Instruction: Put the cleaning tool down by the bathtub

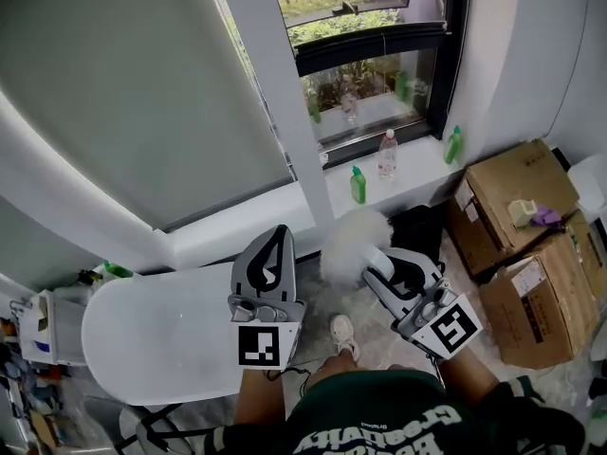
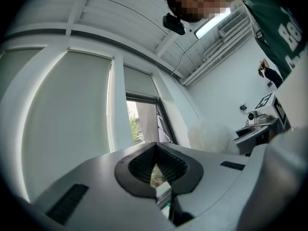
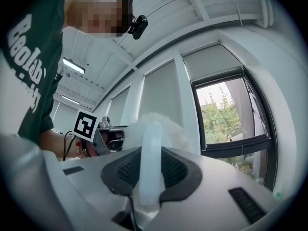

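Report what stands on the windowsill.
On the windowsill stand a green bottle, a clear bottle and a second green bottle. The duster covers part of the wall just below the sill, so nothing can be seen there.

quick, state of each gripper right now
Left gripper: jaws closed, nothing held.
Right gripper: jaws closed on the handle of the fluffy white cleaning tool.
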A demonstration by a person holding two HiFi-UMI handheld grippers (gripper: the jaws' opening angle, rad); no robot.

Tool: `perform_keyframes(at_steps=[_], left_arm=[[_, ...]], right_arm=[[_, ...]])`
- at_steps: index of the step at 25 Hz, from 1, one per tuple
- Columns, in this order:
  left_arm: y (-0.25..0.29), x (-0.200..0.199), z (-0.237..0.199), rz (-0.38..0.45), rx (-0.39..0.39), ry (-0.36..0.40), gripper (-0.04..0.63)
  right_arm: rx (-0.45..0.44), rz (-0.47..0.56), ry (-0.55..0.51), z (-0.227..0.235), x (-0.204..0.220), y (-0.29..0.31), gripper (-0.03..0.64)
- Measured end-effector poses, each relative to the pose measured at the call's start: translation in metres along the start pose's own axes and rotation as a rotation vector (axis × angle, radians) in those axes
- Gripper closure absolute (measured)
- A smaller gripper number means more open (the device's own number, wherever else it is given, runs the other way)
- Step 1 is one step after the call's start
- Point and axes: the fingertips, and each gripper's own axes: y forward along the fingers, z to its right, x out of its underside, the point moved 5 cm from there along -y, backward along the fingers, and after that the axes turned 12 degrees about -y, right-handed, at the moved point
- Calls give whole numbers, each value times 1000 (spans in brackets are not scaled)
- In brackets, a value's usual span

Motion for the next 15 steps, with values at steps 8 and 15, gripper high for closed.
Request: perform_keyframes(at_steps=[8, 15], left_arm=[[49, 14, -56, 6, 37, -38, 588], [77, 38, -90, -24, 45, -58, 588]], right_arm=[[0, -66, -18, 25, 14, 65, 522], [-16, -90, -19, 40, 31, 107, 522]])
